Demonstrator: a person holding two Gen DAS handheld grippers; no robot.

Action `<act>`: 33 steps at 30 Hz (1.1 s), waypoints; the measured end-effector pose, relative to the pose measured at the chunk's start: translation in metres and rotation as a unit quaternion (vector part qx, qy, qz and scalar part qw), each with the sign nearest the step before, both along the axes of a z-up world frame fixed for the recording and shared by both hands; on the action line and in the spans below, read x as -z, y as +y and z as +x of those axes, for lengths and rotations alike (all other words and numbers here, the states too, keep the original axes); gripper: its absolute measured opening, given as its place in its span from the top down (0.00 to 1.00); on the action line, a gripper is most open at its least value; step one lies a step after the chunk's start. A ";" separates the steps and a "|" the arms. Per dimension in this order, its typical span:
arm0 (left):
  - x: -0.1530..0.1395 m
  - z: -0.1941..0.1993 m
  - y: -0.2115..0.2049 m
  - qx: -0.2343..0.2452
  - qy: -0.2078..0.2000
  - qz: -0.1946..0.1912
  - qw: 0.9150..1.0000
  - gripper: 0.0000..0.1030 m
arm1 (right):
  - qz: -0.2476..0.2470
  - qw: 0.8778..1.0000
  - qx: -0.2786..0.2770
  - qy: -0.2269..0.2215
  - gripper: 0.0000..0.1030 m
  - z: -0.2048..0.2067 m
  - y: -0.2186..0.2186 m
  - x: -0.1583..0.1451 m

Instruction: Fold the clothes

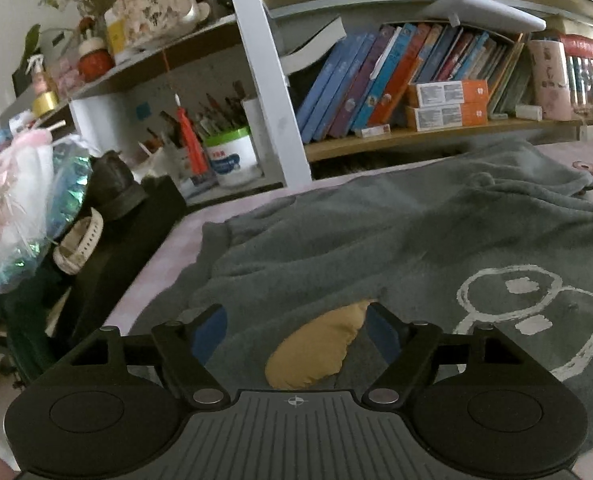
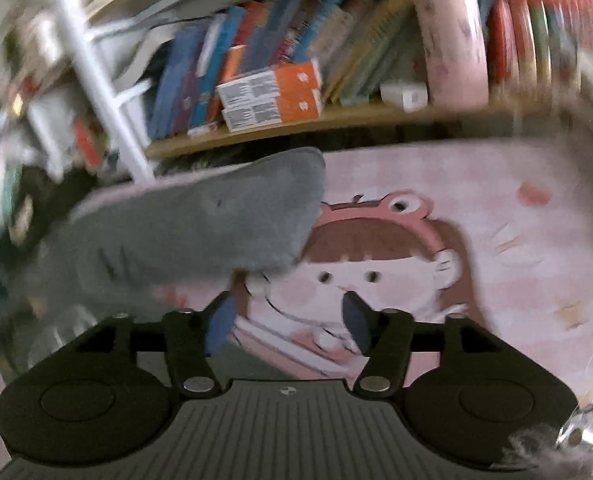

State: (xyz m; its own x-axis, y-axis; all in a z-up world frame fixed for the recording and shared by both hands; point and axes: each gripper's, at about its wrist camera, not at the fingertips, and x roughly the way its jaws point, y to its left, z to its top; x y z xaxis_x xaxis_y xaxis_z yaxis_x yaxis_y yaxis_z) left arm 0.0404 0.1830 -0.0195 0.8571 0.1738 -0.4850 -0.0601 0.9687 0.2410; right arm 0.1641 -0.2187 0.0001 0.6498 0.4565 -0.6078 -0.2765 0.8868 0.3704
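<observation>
A dark grey fleece garment with a white drawn figure lies spread on a pink printed sheet. A mustard-yellow patch of it sits low between the fingers of my left gripper, whose blue pads stand apart and press on nothing. In the blurred right wrist view a grey flap of the garment lies to the left, ahead of my right gripper. That gripper is open over the sheet's cartoon girl print, with no cloth between its fingers.
A wooden bookshelf with leaning books and orange boxes runs along the far side. A white post stands at the sheet's far edge. At left are a pen pot, plastic-wrapped items and a dark case.
</observation>
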 end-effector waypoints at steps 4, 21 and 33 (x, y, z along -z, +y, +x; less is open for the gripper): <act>0.001 0.001 0.000 0.002 0.004 -0.002 1.000 0.15 | 0.073 0.994 0.063 0.060 0.39 0.040 0.006 0.012; 0.001 0.004 0.004 -0.018 0.009 -0.007 1.000 0.09 | -0.068 0.951 -0.230 -0.195 0.87 -0.005 0.191 -0.055; 0.003 0.003 -0.008 -0.006 0.006 0.026 1.000 0.09 | 0.017 0.959 -0.270 -0.083 0.32 -0.006 0.146 -0.046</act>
